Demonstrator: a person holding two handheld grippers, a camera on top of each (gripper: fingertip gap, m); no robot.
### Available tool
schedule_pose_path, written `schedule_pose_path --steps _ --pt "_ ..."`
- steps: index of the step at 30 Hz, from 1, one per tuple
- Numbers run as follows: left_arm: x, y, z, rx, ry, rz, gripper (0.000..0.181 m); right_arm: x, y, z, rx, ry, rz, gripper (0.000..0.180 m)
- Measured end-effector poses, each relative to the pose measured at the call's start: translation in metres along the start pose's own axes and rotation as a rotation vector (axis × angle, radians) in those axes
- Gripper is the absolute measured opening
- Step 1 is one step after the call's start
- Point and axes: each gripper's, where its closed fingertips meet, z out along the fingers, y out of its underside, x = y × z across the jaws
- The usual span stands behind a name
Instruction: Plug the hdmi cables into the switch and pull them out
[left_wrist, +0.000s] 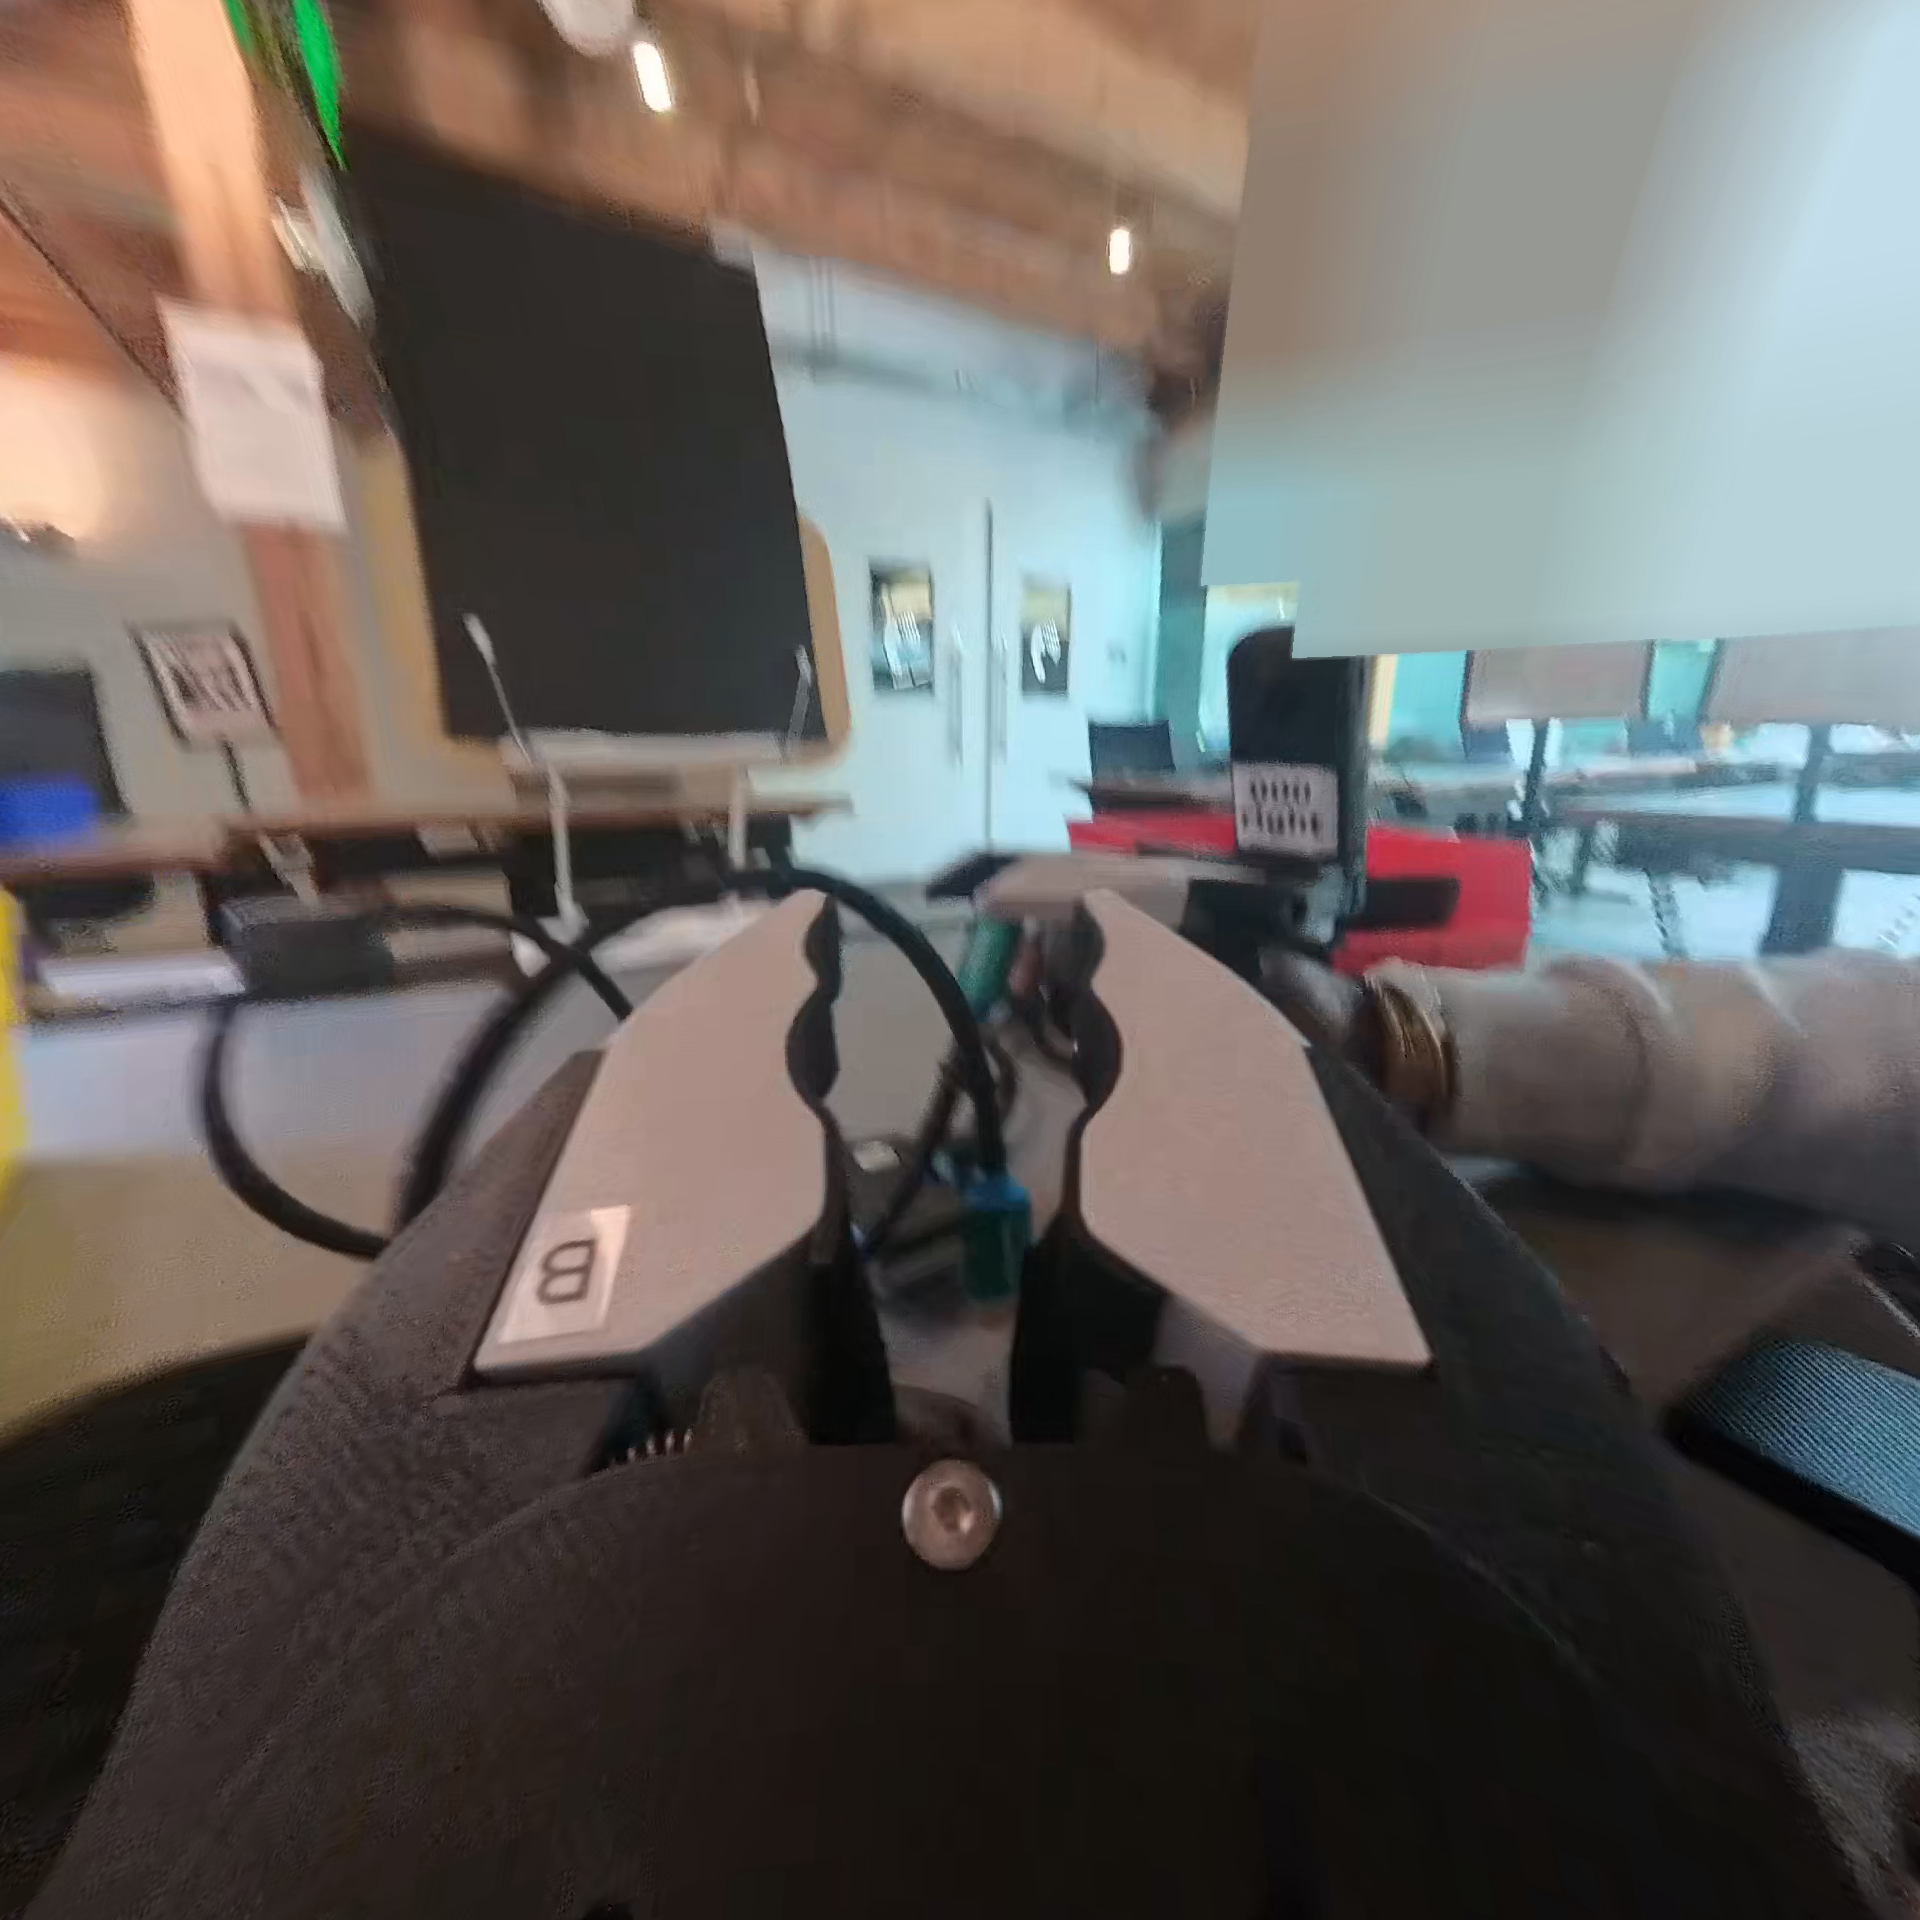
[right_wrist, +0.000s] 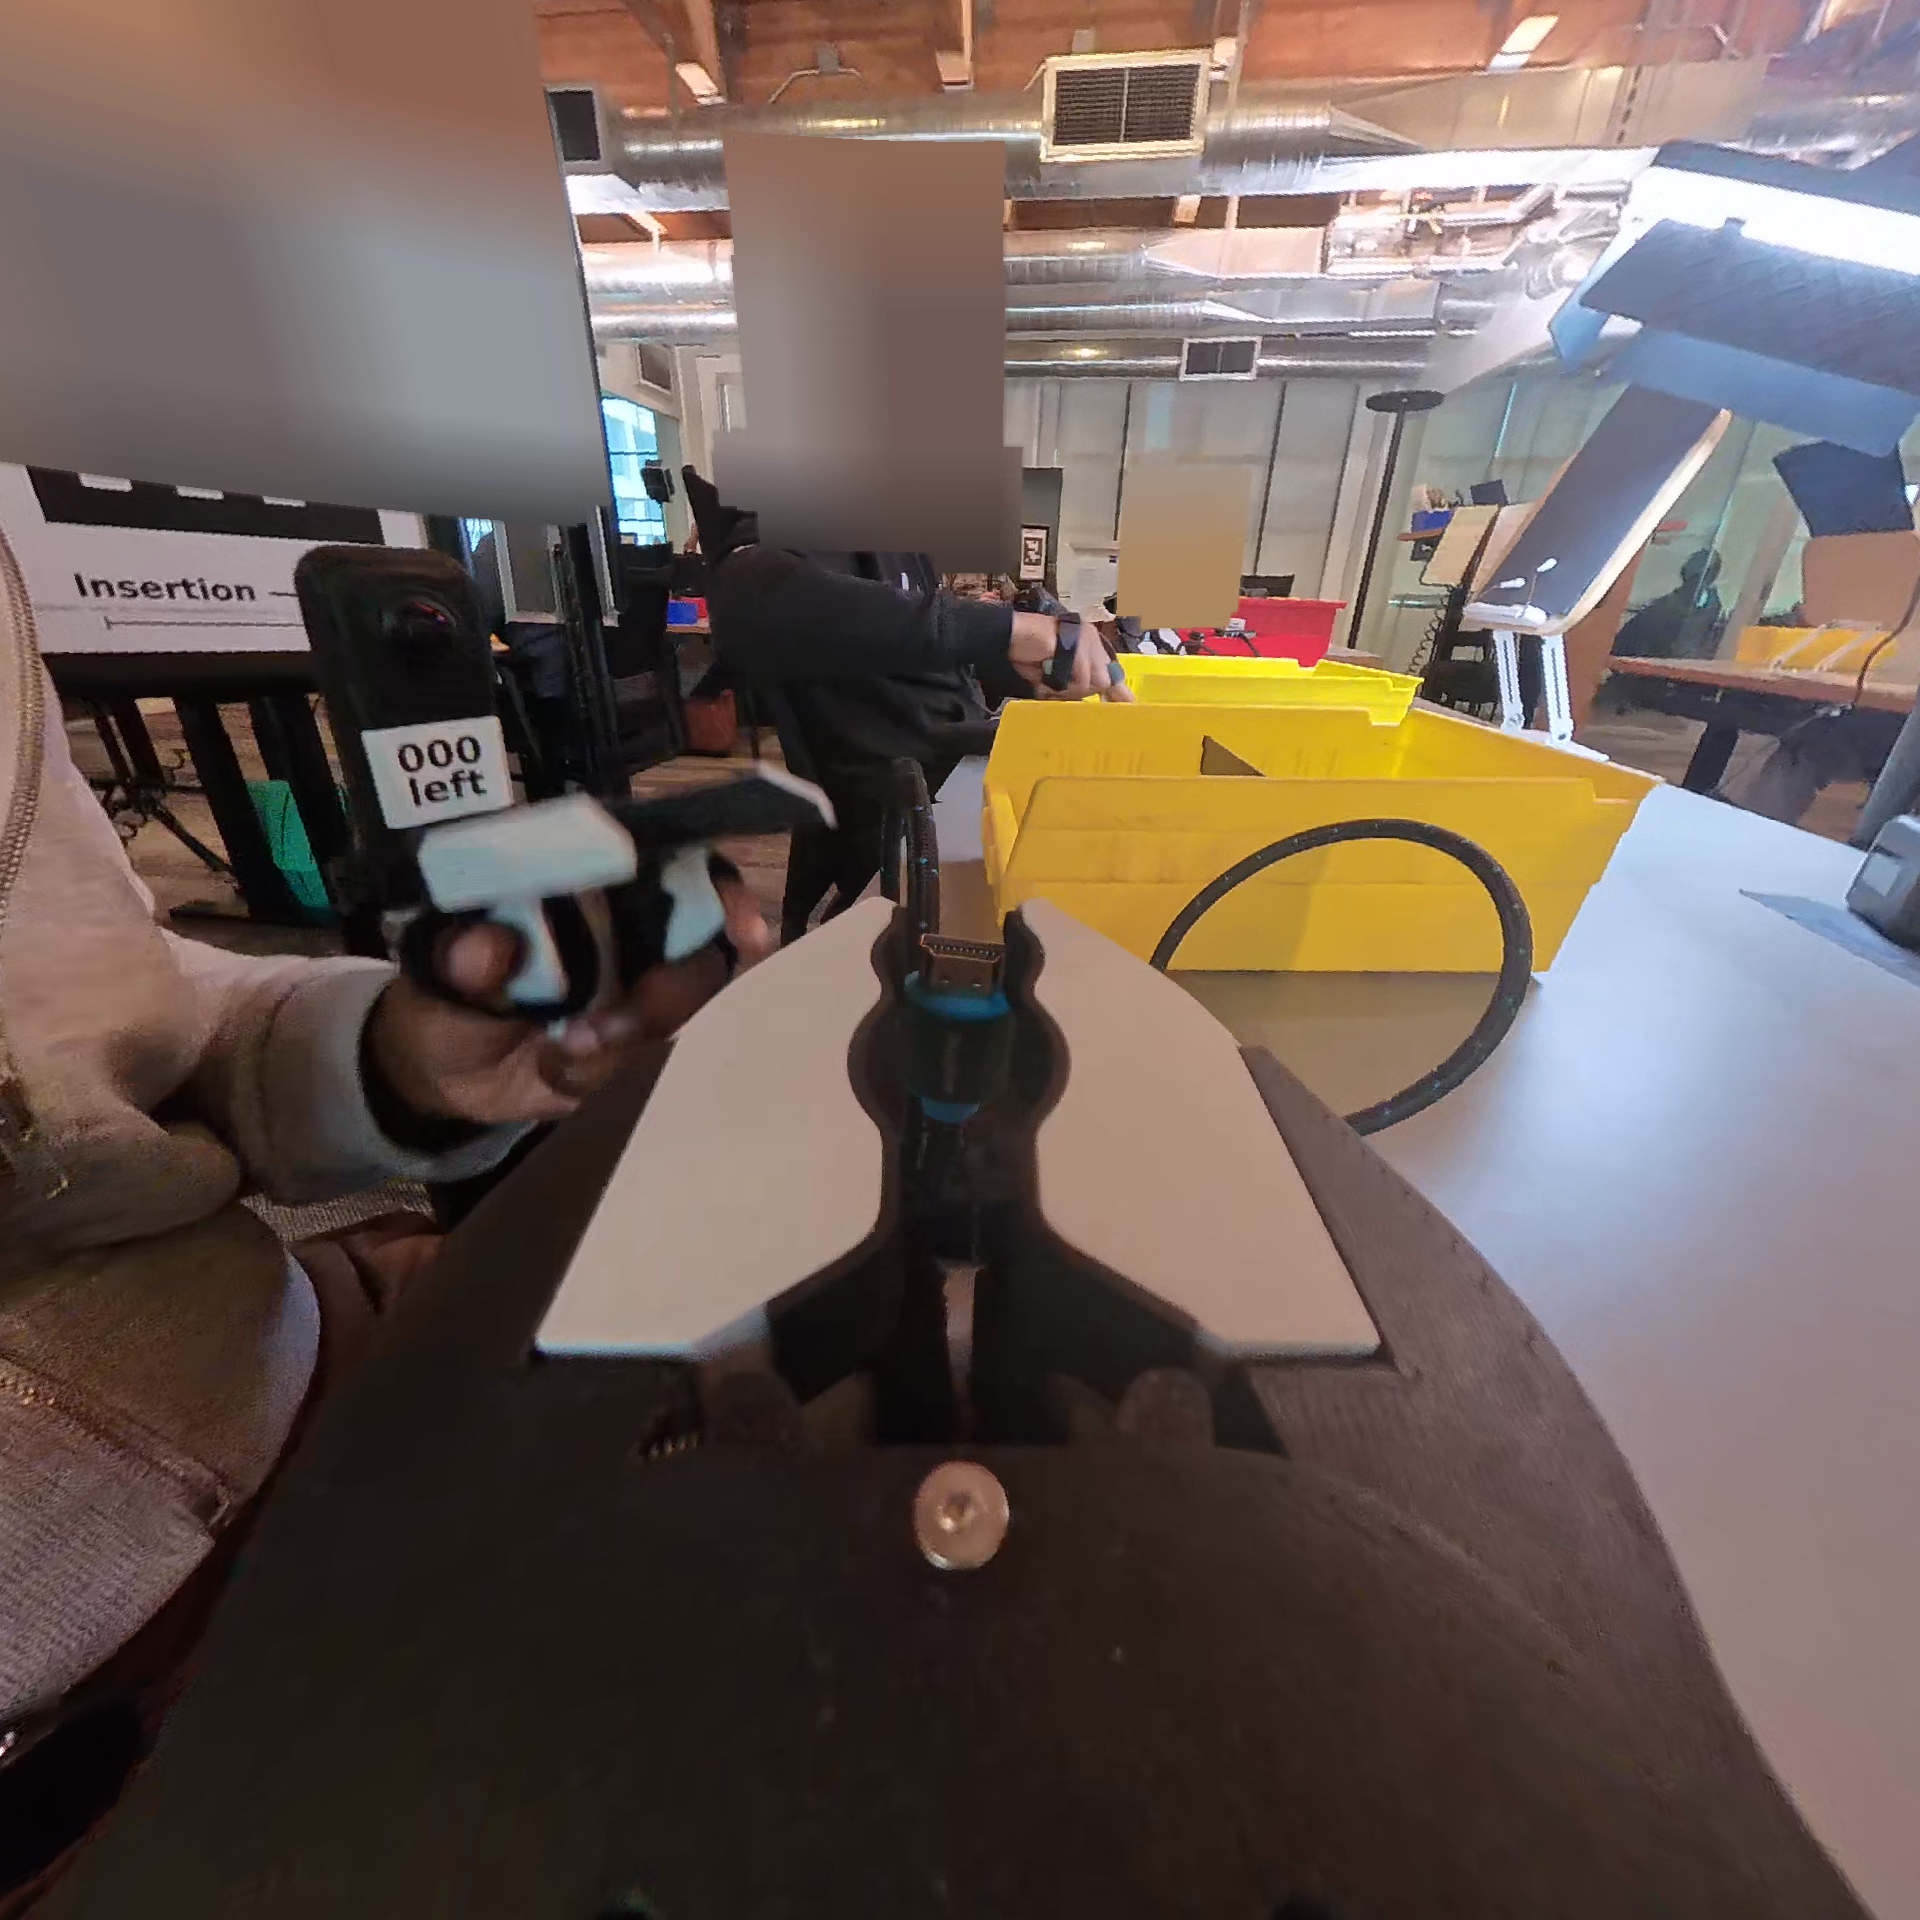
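In the right wrist view my right gripper (right_wrist: 956, 914) is shut on a black HDMI plug (right_wrist: 956, 1039) with blue bands. Its metal tip points forward past the fingertips. Its black braided cable (right_wrist: 1496, 935) loops over the grey table (right_wrist: 1662, 1195). My left gripper (left_wrist: 956, 914) is open and empty, in the air. In the blurred left wrist view a black cable (left_wrist: 582, 956) arcs in front of the left gripper, and a blue-green plug (left_wrist: 992, 1236) lies below between its fingers. In the right wrist view a hand holds the left gripper (right_wrist: 665, 831) up at the left. I cannot make out the switch.
A yellow bin (right_wrist: 1299, 831) stands on the table straight ahead of the right gripper. A dark grey box (right_wrist: 1891, 883) sits at the table's right edge. The holder's beige sleeve (right_wrist: 156, 1039) is at the left. Another person in black (right_wrist: 852, 665) reaches toward a farther yellow bin.
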Motion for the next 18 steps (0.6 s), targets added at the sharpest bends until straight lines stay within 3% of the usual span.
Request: schedule_pose_path --steps 4,6,9,12,15,18 --pt "0.000 0.039 0.019 -0.227 -0.040 -0.035 0.068 0.000 0.002 0.002 0.000 0.016 0.022 0.018" --pt "-0.007 0.047 0.024 -0.302 -0.101 0.001 0.068 -0.002 0.002 0.002 -0.001 0.006 0.030 0.018" --pt "-0.002 0.071 0.032 -0.480 -0.066 0.099 0.065 -0.003 0.002 0.003 0.006 -0.012 0.045 0.018" --pt "-0.002 0.075 0.042 -0.491 -0.077 0.221 0.049 -0.010 0.001 0.003 0.009 -0.055 0.066 0.016" --pt "-0.002 0.084 0.046 -0.525 -0.075 0.322 0.011 -0.017 0.003 0.005 -0.020 -0.080 0.024 0.015" --pt "-0.003 0.084 0.042 -0.536 -0.070 0.352 0.008 -0.018 -0.006 0.002 0.000 -0.084 0.001 0.015"
